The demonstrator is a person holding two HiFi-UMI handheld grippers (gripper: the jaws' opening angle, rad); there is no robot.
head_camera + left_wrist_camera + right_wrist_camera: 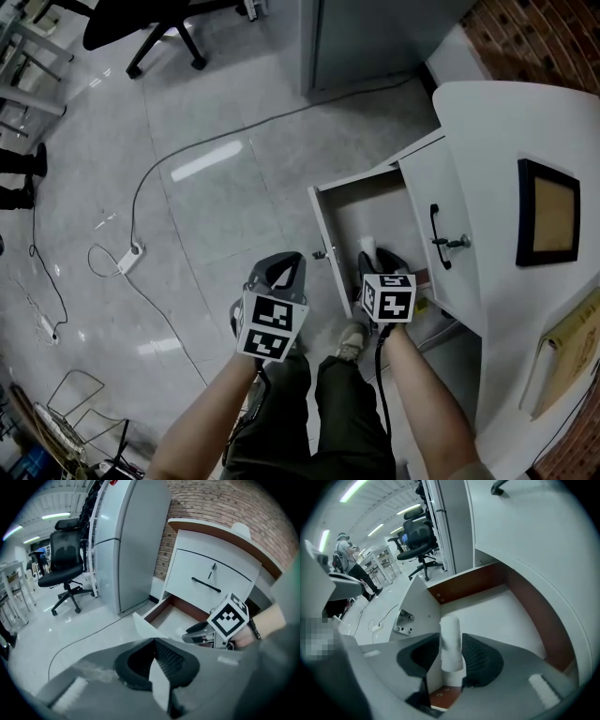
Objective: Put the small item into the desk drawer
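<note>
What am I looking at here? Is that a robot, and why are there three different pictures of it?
No robot: a person holds a two-jawed hand tool in each hand, the left gripper and the right gripper; the checkered cubes belong to them. The head view comes from a camera on the person's head, looking down. The other two come from a camera on each tool, looking along its jaws. A white desk stands at the right, a picture frame on it, its drawer pulled open. The right gripper reaches over the drawer with a small white roll between its jaws, which stand apart and seem not to pinch it. The left gripper's jaws are together and empty.
</note>
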